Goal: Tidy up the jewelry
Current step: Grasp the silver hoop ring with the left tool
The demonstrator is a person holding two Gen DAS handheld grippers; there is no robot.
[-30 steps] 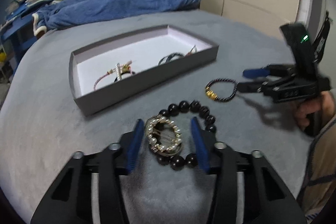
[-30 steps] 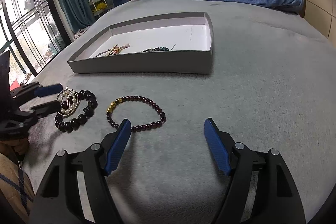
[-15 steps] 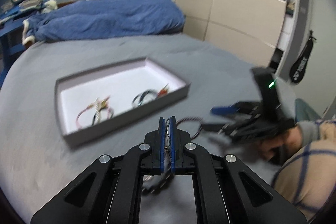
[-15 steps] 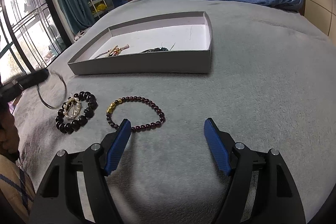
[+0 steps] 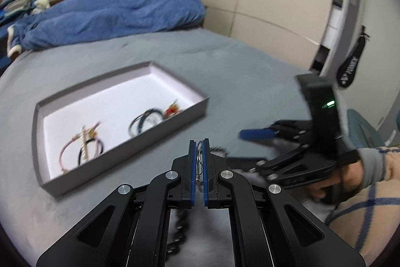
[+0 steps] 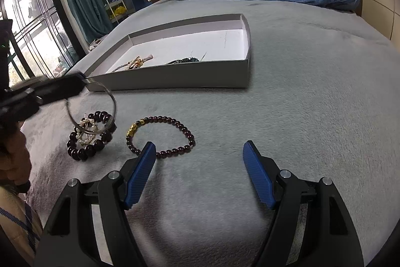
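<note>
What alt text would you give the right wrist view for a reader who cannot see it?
The open right tool hovers over a grey bedspread by a dark red beaded bracelet. At left, the left tool holds up a thin wire ring above a black bead bracelet and pearl hoop. A shallow grey tray holding jewelry sits behind.

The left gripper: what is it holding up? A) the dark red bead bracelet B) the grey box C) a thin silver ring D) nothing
C: the left gripper is shut on a thin silver ring that hangs above the bed, while the dark red bead bracelet lies flat.
</note>
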